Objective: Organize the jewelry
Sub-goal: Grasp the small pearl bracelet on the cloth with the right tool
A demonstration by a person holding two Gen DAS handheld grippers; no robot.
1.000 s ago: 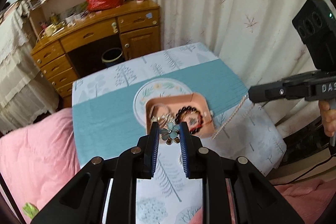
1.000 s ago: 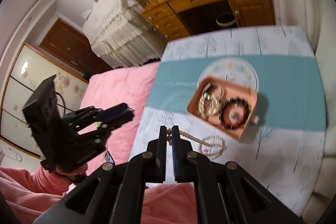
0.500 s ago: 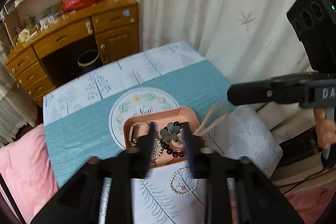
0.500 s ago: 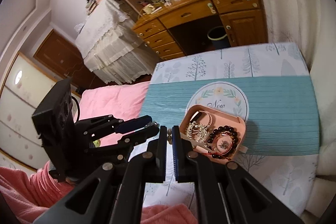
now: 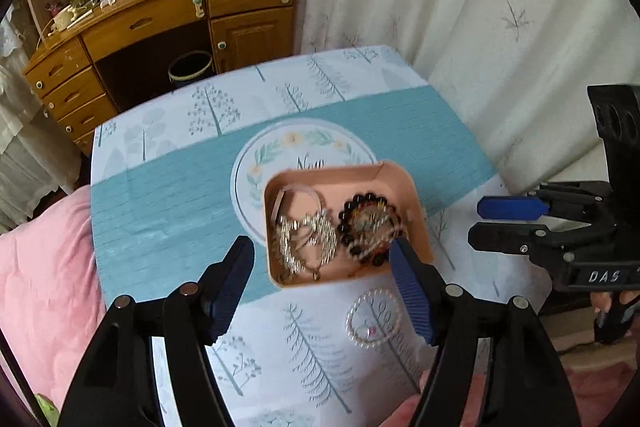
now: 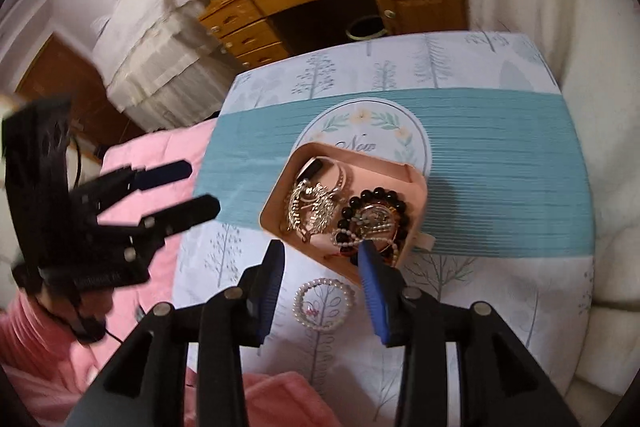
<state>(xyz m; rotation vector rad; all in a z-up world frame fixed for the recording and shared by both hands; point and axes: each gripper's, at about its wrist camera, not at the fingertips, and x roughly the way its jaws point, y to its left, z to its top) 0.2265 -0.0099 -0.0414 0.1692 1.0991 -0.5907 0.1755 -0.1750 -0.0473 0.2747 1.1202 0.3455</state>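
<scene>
Right wrist view: both grippers (image 6: 320,267) (image 5: 320,263) opening, empty; next, reach near pearl bracelet (image 6: 323,303), lift into pink tray (image 6: 360,277).

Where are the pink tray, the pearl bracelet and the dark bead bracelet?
pink tray (image 5: 416,203): left wrist view, right wall.
pearl bracelet (image 6: 298,295): right wrist view, left beads.
dark bead bracelet (image 6: 378,193): right wrist view, top beads.

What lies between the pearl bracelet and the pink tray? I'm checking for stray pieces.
Only bare tablecloth separates the pearl bracelet from the pink tray, clearest in the right wrist view.
</scene>
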